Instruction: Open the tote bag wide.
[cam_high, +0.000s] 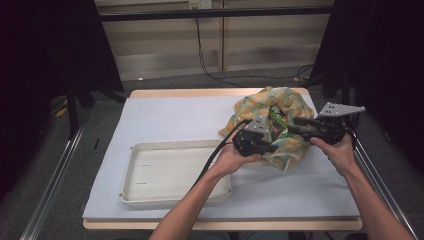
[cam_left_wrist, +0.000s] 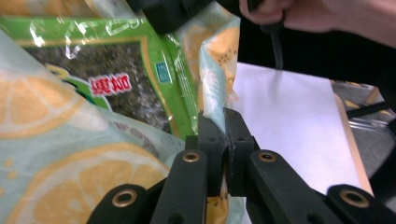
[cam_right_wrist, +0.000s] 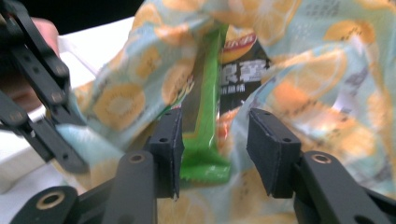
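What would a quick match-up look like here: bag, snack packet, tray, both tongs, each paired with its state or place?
Things:
1. lemon-print bag
2. green snack packet
3. white tray
4. left tongs
5. right tongs

States:
A. open, jaws standing either side of the packet's end
B. empty, on the table's near left
C. clamped on the bag's edge
D. crumpled on the table's far right, mouth held open
E. sticking out of the bag

Pairs: 1-D, 2-E, 3-B, 4-C, 5-A
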